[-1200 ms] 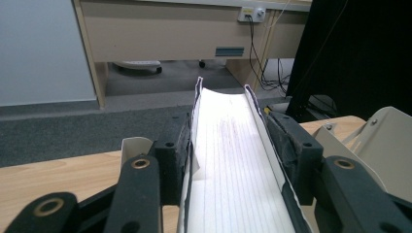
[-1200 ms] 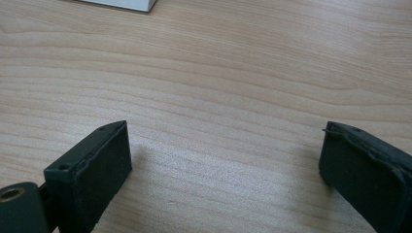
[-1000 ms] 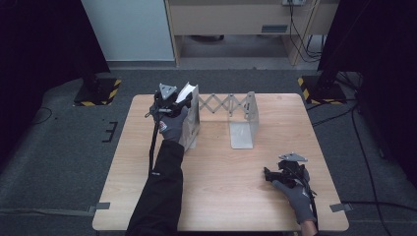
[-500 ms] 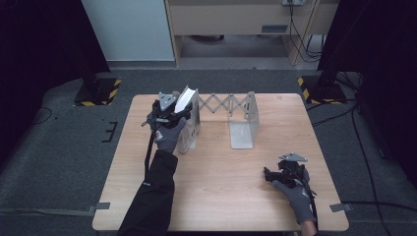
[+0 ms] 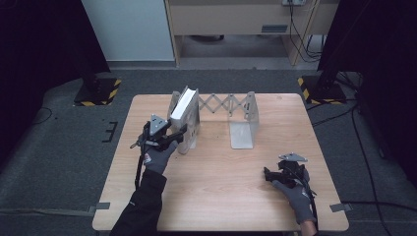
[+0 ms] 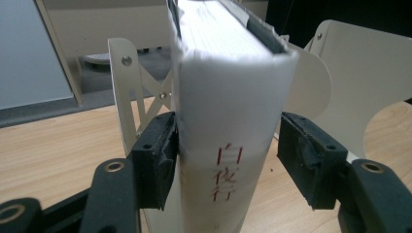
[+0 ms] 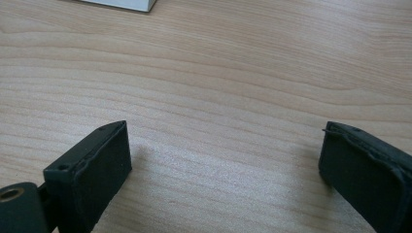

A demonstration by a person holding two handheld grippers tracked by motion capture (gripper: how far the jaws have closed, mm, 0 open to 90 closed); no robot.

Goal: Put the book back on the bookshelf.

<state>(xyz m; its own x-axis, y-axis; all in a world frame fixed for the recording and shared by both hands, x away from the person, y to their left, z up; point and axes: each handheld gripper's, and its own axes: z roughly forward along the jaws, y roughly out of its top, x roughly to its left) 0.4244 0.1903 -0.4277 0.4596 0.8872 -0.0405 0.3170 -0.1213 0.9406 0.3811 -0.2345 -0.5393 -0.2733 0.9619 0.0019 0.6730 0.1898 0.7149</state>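
Leftmost, the left gripper [image 5: 181, 132] is sitting at about nine o'clock on the wooden table [image 5: 221, 196], its jaws having just been opening around the white book [image 6: 223, 145]; the spine is standing between the pads, one pad touching, the other showing a gap. That book is standing upright in the expanding bookend rack [image 5: 241, 118] toward eleven o'clock. Over at four o'clock, the right gripper [image 5: 268, 176] is resting with jaws spread wide over bare wood.
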